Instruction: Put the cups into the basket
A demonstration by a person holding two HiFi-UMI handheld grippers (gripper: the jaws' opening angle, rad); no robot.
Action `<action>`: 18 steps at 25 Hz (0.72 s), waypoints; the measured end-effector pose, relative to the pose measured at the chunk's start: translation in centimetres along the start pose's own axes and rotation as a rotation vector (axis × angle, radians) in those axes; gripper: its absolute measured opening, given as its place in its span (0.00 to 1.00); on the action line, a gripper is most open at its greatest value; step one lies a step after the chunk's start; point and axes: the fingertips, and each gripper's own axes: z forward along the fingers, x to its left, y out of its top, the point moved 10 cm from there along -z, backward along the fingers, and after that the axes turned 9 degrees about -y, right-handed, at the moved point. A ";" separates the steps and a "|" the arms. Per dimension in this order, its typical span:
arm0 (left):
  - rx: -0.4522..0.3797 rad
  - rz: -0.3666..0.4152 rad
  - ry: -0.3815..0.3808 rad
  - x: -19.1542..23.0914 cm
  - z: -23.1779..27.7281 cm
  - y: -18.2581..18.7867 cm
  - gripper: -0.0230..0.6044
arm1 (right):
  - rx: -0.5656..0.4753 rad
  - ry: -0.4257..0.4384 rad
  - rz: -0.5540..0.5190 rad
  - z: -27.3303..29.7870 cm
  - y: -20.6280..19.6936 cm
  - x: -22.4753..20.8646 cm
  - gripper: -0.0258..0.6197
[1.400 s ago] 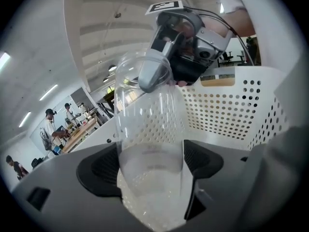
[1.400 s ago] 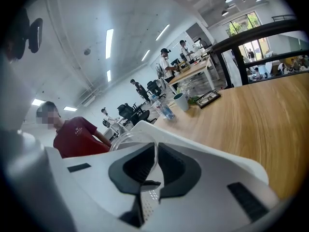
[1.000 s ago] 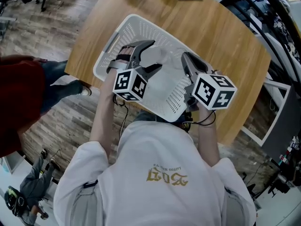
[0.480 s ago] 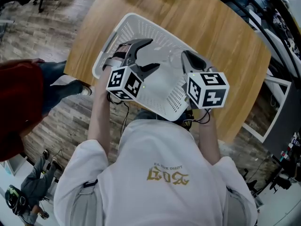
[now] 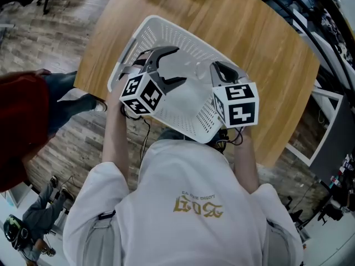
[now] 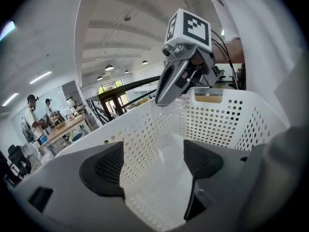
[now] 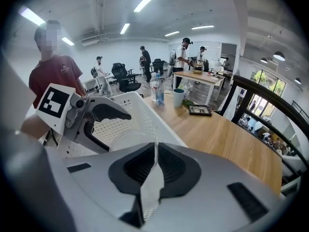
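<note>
R gripper (image 7: 155, 161) fingers clamped on clear cup (image 6: 171, 122) rim; cup hangs inside white basket (image 5: 150, 24) on tabletop (image 5: 260, 37). L gripper (image 6: 153, 161) fingers wide apart, gripping nothing. Placing step; next likely release.

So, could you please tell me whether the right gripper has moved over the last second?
Yes. The right gripper has shifted slightly left, further over the white perforated plastic basket, which has stayed put.

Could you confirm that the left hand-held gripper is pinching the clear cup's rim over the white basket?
Not quite: the right hand-held gripper is pinching the clear cup by its rim over the white basket, as the right gripper view shows.
</note>
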 end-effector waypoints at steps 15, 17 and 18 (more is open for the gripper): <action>-0.028 -0.045 -0.008 -0.1 0.7 -0.1 0.47 | 0.061 0.012 -0.078 1.4 -0.3 1.1 0.09; -0.038 -0.055 -0.008 0.1 0.5 -0.1 0.46 | 0.062 0.009 -0.078 1.6 -0.2 1.1 0.09; -0.042 -0.059 -0.010 0.1 0.5 -0.1 0.46 | 0.063 0.008 -0.078 1.6 -0.1 1.0 0.09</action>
